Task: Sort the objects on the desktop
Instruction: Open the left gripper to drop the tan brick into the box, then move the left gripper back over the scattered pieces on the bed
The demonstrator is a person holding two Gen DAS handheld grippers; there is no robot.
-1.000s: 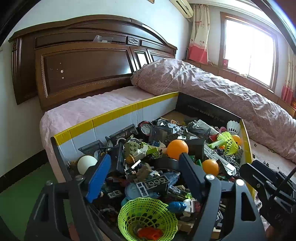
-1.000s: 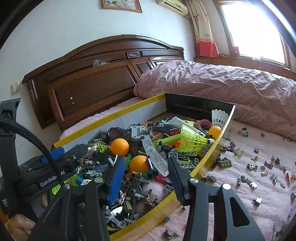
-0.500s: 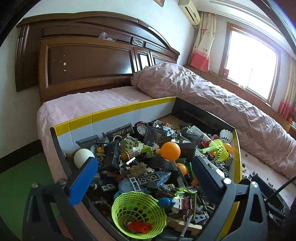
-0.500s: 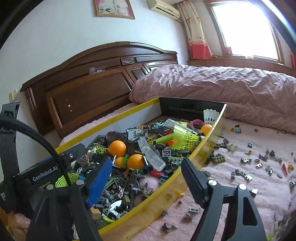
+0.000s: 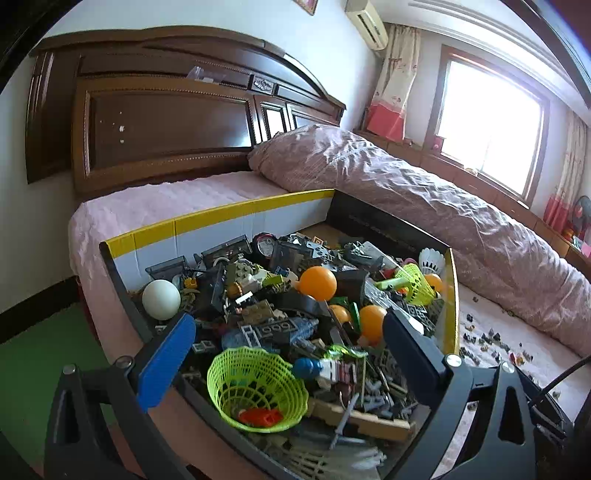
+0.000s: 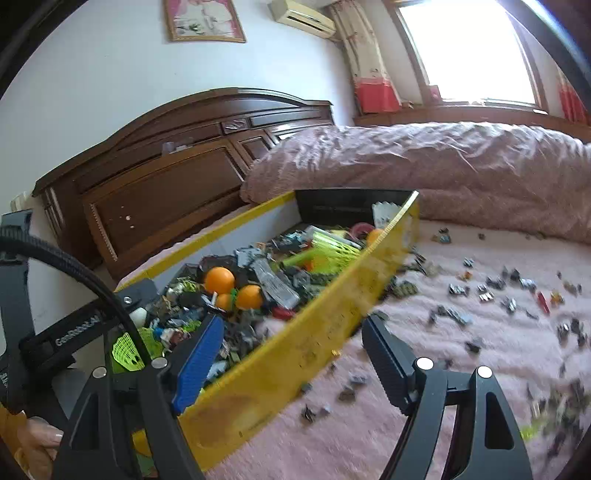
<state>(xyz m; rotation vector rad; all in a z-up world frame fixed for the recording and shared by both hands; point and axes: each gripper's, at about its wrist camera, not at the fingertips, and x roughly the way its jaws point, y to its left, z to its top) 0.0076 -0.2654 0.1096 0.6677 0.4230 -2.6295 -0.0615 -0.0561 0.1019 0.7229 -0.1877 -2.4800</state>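
The left tool (image 5: 288, 343) hangs with its two fingers spread wide and nothing between them, above the near end of a shallow cardboard box (image 5: 221, 216) crammed with toys. The right tool (image 6: 291, 345) is likewise spread and empty, straddling the box's yellow side wall (image 6: 314, 332), its blue-padded finger (image 6: 197, 363) over the contents and its black one over the bed (image 6: 424, 387). The box lies on the bed's pink cover, close to the headboard end. In the left wrist view the heap shows clearly: a green mesh basket (image 5: 255, 391) at the near edge, a white ball (image 5: 161, 299) by the near left corner, orange balls (image 5: 317, 282) toward the middle, and a white shuttlecock (image 5: 432, 260) at the far right corner amid grey building bricks. Only the right wrist view shows the many small loose pieces (image 6: 491, 291) strewn over the cover to the right of the box, and a framed picture (image 6: 203, 20) on the wall. Both views take in the dark wooden headboard (image 5: 166, 122), a rumpled quilt (image 5: 406, 192) along the far side, and a bright window (image 5: 491, 125) with curtains.
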